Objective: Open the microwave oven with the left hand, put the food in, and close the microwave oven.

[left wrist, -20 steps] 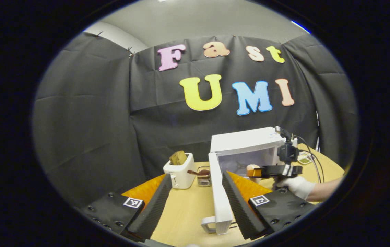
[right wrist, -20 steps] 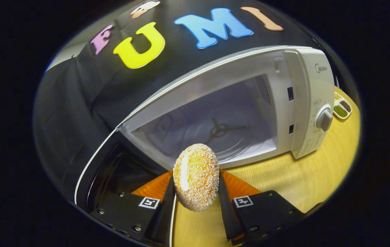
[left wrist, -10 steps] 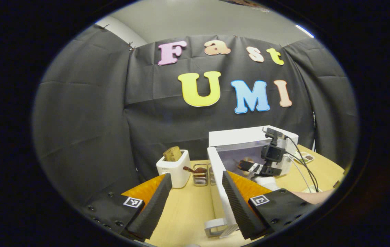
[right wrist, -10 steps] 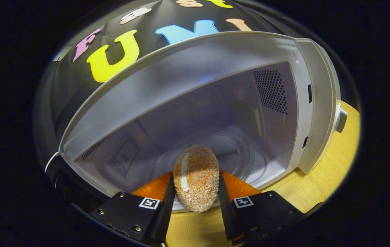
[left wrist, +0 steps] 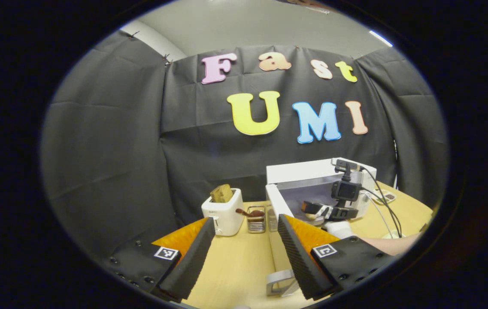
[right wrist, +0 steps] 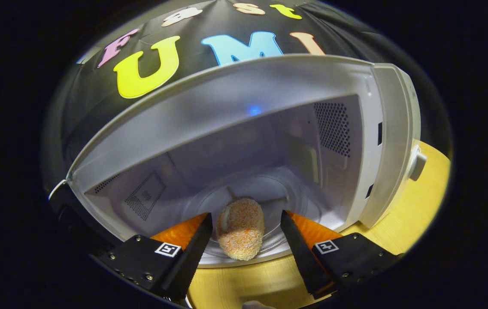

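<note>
The white microwave (right wrist: 235,107) stands with its door open. A crumb-coated bun (right wrist: 240,229) lies on the glass turntable (right wrist: 299,201) inside the cavity. My right gripper (right wrist: 246,227) is open, its fingers on either side of the bun with a gap on each side. In the left gripper view the microwave (left wrist: 312,171) stands at the back right, and its open door (left wrist: 273,201) runs toward me, with the handle (left wrist: 280,281) beside my right finger. My left gripper (left wrist: 244,227) is open and holds nothing. The right gripper (left wrist: 312,208), held by a gloved hand (left wrist: 338,229), reaches into the cavity.
A white toaster (left wrist: 222,214) with a slice of bread (left wrist: 221,193) stands left of the microwave, beside a small metal rack (left wrist: 256,219). The microwave's knob (right wrist: 415,161) is on its right panel. A small dish (left wrist: 383,197) sits on the wooden table (left wrist: 235,266) behind the cables.
My right gripper carried the bun into the cavity, then opened and left it on the turntable. The left gripper shifted slightly and stayed open.
</note>
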The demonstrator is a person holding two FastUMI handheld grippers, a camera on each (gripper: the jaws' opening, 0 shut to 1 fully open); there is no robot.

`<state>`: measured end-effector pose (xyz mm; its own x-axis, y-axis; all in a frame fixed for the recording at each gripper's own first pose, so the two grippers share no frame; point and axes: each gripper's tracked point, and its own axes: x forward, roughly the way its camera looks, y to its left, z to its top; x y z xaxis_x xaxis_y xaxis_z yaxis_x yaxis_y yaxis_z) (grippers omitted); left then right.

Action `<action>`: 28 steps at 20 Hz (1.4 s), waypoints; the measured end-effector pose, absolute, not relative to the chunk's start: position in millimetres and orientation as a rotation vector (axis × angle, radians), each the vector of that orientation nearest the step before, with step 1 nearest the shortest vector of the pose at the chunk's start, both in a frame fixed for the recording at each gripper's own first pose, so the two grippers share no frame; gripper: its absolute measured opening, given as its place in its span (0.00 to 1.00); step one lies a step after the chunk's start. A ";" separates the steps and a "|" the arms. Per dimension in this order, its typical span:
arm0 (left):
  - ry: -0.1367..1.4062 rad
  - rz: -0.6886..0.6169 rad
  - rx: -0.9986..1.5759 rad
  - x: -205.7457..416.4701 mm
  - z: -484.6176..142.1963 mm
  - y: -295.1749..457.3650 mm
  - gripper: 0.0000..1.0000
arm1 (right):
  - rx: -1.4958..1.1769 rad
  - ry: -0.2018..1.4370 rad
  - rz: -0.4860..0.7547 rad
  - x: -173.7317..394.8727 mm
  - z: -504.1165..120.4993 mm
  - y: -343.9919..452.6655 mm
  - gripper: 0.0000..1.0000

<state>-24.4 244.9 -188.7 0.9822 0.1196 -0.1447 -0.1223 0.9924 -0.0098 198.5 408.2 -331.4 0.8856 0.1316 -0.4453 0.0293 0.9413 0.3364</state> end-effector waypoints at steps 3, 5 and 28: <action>0.126 0.138 -0.014 -26.1 -179.3 247.1 1.00 | 0.248 0.433 0.097 182.4 -294.5 390.2 0.97; 0.115 0.137 -0.008 -26.4 -173.1 244.0 1.00 | 0.153 0.368 0.146 164.4 -256.7 376.3 0.97; 0.223 0.152 0.084 -62.8 -277.5 267.8 0.99 | -0.053 0.281 0.320 -48.2 -79.4 209.2 0.96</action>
